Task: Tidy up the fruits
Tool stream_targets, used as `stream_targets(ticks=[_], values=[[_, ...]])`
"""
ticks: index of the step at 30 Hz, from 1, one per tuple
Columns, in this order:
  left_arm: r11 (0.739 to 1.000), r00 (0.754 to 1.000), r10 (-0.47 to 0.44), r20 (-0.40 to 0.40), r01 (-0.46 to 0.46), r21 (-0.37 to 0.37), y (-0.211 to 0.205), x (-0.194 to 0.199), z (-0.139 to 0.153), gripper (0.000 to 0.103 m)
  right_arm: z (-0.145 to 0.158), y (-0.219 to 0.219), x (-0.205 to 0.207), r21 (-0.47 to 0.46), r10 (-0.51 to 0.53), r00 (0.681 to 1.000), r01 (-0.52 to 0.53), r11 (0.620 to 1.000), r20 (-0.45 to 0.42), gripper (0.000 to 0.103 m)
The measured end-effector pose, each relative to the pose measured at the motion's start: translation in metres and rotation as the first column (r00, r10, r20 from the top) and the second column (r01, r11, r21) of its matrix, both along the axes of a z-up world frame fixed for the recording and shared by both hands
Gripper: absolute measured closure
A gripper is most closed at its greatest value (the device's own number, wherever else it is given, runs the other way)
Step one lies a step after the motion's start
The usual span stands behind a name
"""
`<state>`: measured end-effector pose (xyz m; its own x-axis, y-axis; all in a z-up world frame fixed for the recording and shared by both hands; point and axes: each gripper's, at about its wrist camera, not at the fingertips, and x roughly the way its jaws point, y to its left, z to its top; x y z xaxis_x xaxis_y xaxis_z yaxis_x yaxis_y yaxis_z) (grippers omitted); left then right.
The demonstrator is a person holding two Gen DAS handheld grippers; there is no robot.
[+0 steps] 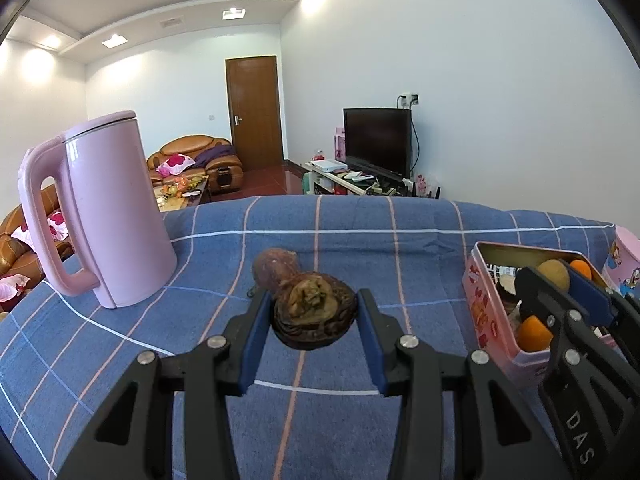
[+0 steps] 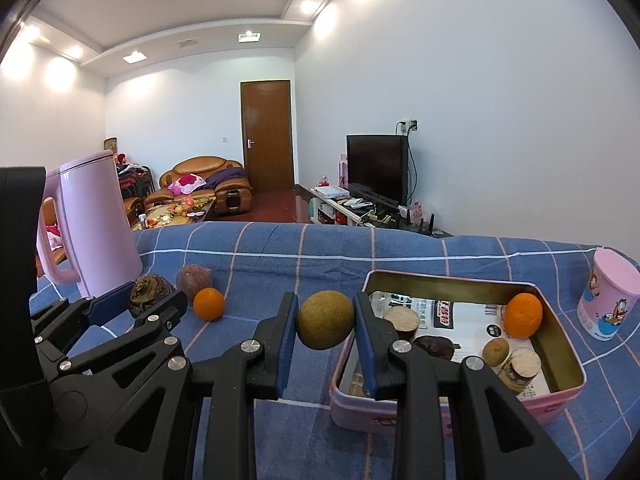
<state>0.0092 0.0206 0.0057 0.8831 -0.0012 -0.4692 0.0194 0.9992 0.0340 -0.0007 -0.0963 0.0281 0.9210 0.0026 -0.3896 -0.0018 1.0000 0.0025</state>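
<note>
My left gripper (image 1: 315,300) is shut on a dark brown wrinkled fruit (image 1: 314,316), held just above the blue checked cloth (image 1: 360,420). A reddish-brown fruit (image 1: 276,268) lies right behind it. My right gripper (image 2: 325,304) is shut on a round olive-brown fruit (image 2: 326,320), at the near left edge of the open pink tin (image 2: 440,276). Inside the tin lie an orange (image 2: 522,315), a small brown fruit (image 2: 496,352), a dark fruit (image 2: 434,346) and two cork-topped jars (image 2: 402,320). A loose orange (image 2: 209,304) rests on the cloth between the two grippers.
A tall pink kettle (image 1: 104,208) stands at the left of the table. A pink cartoon cup (image 2: 610,296) stands at the far right beside the tin. The table's far edge runs behind them, with a sofa, a door and a TV beyond.
</note>
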Motion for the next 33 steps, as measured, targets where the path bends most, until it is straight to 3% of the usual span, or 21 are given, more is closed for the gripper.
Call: stream_targets(ticks=[33], values=[[0.999,1.0,-0.029,-0.004,0.029,0.019,-0.033,-0.018,0.001,0.058,0.005,-0.05,-0.032,-0.023,-0.039,0.999,0.04,0.999,0.006,0.073]])
